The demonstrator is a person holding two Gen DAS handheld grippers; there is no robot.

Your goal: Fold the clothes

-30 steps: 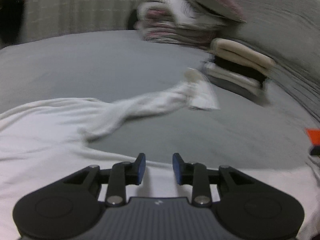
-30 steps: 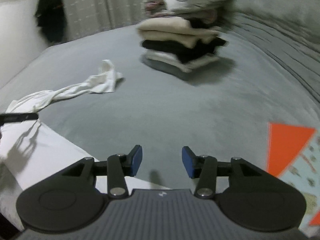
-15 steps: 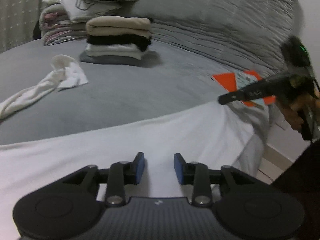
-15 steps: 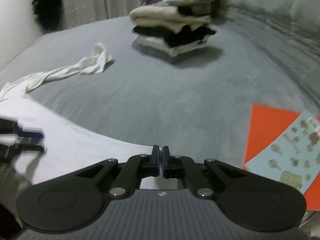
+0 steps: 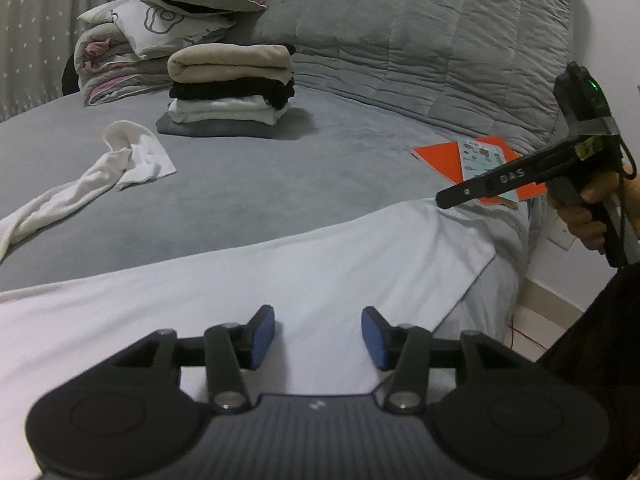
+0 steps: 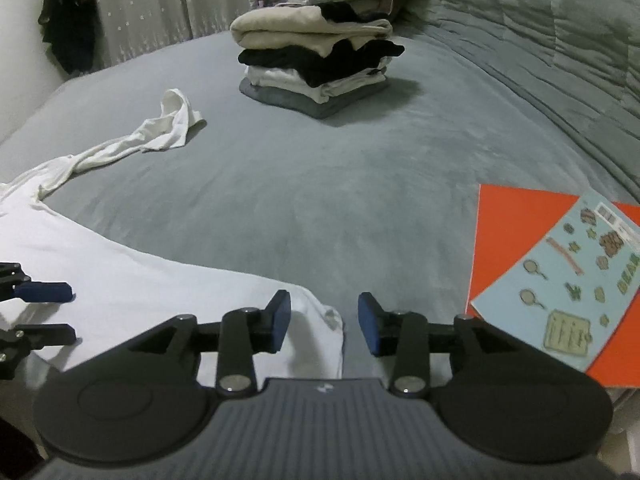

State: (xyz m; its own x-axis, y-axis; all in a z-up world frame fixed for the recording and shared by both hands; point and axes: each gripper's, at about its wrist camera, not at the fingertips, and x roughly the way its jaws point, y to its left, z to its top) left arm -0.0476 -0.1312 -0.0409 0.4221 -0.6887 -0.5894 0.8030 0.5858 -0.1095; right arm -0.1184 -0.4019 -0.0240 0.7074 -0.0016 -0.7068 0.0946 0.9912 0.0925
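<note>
The white shirt [image 5: 280, 276] lies flat along the near edge of the bed [image 5: 300, 184], its sleeve [image 6: 132, 144] trailing toward 10 o'clock. The left gripper [image 5: 318, 338] and right gripper [image 6: 324, 322] are both opening, pads apart, over the shirt's hem without clamping it. A folded stack [image 6: 316, 68] sits at 12 o'clock.

The left gripper [image 5: 318, 338] hangs over the white garment [image 5: 280, 280] spread along the bed's [image 5: 280, 184] near edge, its jaws opening with nothing pinched between them. A folded stack [image 5: 228, 92] sits toward the far side (beige on top), and the right gripper [image 5: 444, 200] reaches the garment's right corner.
</note>
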